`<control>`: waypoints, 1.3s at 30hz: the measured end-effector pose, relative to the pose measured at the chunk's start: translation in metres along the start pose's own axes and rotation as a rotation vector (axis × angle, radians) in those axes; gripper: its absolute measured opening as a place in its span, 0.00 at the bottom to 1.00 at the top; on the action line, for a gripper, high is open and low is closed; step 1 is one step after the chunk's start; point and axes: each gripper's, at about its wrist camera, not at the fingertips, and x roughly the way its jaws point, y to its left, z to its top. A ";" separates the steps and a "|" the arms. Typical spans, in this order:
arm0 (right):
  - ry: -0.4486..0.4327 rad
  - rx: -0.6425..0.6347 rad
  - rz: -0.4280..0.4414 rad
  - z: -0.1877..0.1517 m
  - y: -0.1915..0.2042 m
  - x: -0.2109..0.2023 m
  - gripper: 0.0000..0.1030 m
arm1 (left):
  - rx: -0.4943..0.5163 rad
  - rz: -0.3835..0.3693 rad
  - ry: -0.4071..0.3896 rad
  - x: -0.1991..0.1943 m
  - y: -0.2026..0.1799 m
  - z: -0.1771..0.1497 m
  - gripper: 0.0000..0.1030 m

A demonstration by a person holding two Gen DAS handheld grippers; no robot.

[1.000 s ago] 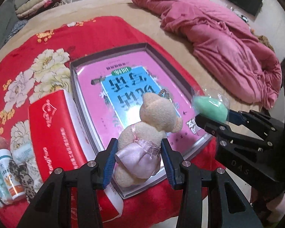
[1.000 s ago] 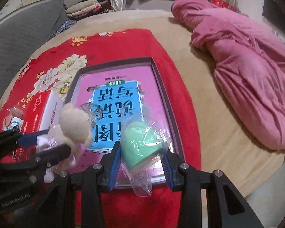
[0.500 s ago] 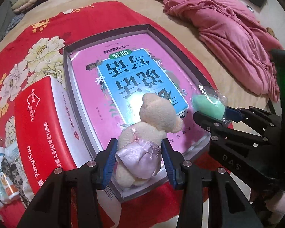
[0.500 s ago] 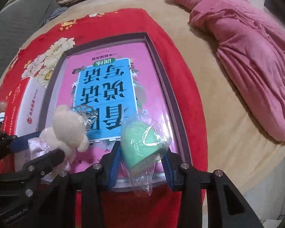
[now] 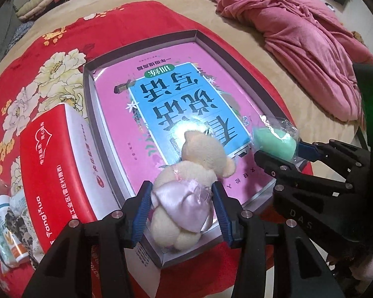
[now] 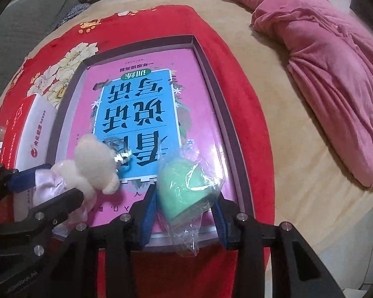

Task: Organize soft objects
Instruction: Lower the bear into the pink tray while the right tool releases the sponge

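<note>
Left gripper (image 5: 182, 209): the blue-padded fingers (image 5: 143, 209) stand moderately apart and press on both sides of a cream plush bear (image 5: 186, 198), gripping it at the lilac satin skirt. The bear's head points away from the camera, over the near edge of a shallow grey-walled box (image 5: 88, 94). In the right wrist view the same bear (image 6: 87, 171) appears at lower left, a small metal keyring at its head, hanging over the near left part of the box (image 6: 211, 79).

Right gripper (image 6: 185, 207): the fingers (image 6: 149, 208) are closed to a moderate gap around a mint-green sponge in a clear plastic wrapper (image 6: 184, 193); the loose end of the wrapper hangs down between the fingers. The sponge is held over the near right part of the box. In the left wrist view the right gripper (image 5: 281, 149) enters from the right with the sponge (image 5: 273, 144) at its tip, just beside the bear but apart from it.

Surroundings: a pink and blue book (image 5: 176, 104) with large Chinese characters lies flat in the box and covers its floor. The box rests on a red floral blanket (image 5: 37, 74) spread on a bed. A red and white carton (image 5: 49, 164) lies against the left wall of the box. Small bottles (image 5: 6, 213) lie at the near left. A crumpled pink quilt (image 6: 330, 74) lies at the far right.
</note>
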 end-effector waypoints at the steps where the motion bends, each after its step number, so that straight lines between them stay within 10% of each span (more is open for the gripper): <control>1: -0.001 -0.002 -0.005 0.000 0.000 0.000 0.41 | 0.001 0.001 0.006 0.001 -0.001 0.001 0.49; 7: -0.026 -0.004 -0.016 0.000 -0.003 -0.005 0.54 | 0.008 0.011 0.022 0.003 -0.003 0.002 0.50; 39: -0.067 0.042 -0.040 0.001 -0.015 -0.029 0.56 | 0.020 -0.036 -0.052 -0.032 -0.001 0.003 0.65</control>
